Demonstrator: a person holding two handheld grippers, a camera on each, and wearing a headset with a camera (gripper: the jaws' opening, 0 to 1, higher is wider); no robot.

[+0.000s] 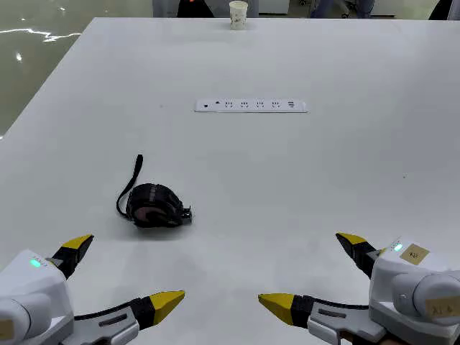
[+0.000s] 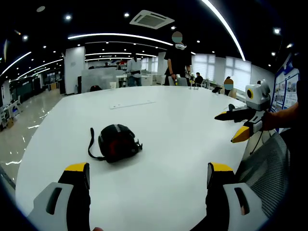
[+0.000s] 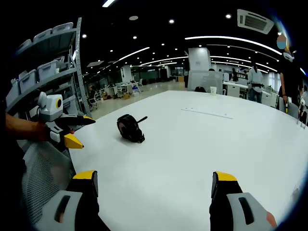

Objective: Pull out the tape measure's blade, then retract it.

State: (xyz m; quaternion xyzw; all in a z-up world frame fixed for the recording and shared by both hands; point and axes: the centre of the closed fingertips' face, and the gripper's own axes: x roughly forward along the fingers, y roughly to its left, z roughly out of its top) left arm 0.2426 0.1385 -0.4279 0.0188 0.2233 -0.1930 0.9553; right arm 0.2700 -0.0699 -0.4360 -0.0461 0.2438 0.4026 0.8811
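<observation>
With left gripper (image 1: 123, 273), spread and empty at near left, clamp tape measure (image 1: 153, 205) lying farther in on table (image 1: 323, 165); with right gripper (image 1: 313, 272), likewise spread, pinch blade tip (image 1: 187, 213), apparently at its right end, and draw slowly rightward.

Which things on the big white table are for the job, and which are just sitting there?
For the job:
round black tape measure with a wrist strap
left yellow-tipped gripper, open
right yellow-tipped gripper, open

Just lying about:
long white power strip
white paper cup
</observation>
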